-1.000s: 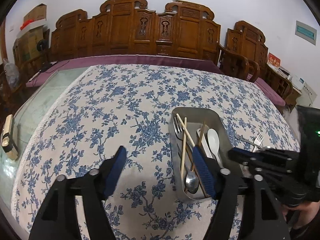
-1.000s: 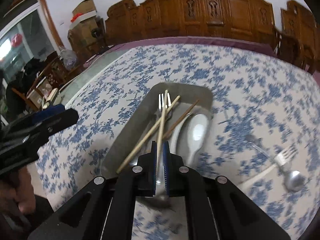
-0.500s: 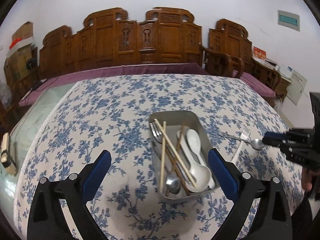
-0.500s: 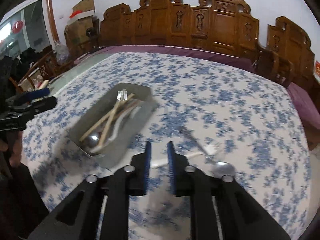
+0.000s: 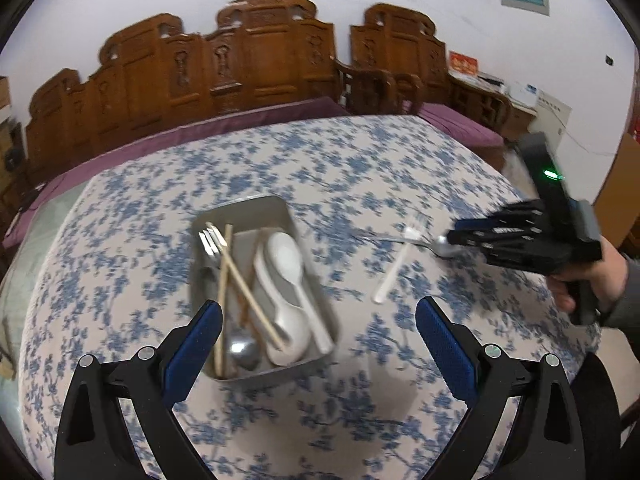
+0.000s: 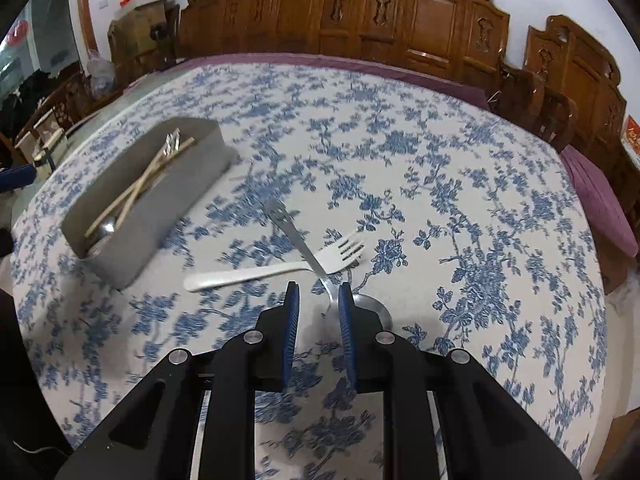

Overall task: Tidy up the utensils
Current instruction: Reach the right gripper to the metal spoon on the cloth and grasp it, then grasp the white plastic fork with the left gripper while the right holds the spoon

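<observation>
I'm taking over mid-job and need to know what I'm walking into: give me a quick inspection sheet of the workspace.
Surface: table under a blue-flowered white tablecloth.
Job's things: grey metal rectangular tray holding chopsticks, white spoons, a metal spoon and a fork; white plastic fork and metal spoon lie crossed on the cloth outside it.
Clutter: nothing seen on the cloth.
Grippers: left gripper wide open, empty, above the tray; right gripper slightly open, its jaws have just been opening, the metal spoon's neck between the tips, ungripped.
Cables: nothing seen.
Surroundings: carved wooden chairs, cardboard boxes.

R gripper (image 6: 319, 296) above metal spoon (image 6: 320, 268)
</observation>
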`<state>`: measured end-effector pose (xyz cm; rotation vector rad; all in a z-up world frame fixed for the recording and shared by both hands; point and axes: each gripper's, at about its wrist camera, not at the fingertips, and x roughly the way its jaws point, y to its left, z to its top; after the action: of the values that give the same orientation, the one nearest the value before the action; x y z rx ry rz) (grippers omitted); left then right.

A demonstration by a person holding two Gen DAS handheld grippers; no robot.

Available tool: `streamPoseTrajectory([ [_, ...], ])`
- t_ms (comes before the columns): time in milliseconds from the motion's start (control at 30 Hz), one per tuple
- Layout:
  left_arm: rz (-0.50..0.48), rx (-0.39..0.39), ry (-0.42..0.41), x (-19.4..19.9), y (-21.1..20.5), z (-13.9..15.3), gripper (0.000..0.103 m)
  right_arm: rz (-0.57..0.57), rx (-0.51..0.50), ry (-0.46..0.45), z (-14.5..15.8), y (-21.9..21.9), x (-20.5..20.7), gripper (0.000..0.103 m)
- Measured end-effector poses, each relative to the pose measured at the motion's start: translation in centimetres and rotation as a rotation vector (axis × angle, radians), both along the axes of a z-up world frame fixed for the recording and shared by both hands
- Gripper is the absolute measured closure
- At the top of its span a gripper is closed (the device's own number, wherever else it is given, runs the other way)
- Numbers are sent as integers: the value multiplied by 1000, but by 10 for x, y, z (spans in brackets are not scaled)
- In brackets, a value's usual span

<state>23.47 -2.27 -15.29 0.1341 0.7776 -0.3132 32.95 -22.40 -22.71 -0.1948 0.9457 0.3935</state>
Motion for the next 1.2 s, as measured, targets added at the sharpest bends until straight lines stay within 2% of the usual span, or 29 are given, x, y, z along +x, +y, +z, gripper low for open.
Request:
streamPoseTrajectory([
  [300,-42,11,44,8,-31,-6,9,49,-8,119,-26,0,33,81],
  [700,-69,24,115,39,-54,-30,9,130,-104,157,-36,15,45,82],
  [733,-67,23,119,41,-55,-30,9,129,-102,166,-36,15,46,91],
  [833,-66,13,135,47,-56,-32,9,135,-108,169,-35,16,44,95],
  [1067,-87,24,146,54,-71,-35,11,85,-34,142,-28,0,25,96],
  [1200,-107,44,164,62,-84,-42,17,36,11,110,-18,-21,15,96],
])
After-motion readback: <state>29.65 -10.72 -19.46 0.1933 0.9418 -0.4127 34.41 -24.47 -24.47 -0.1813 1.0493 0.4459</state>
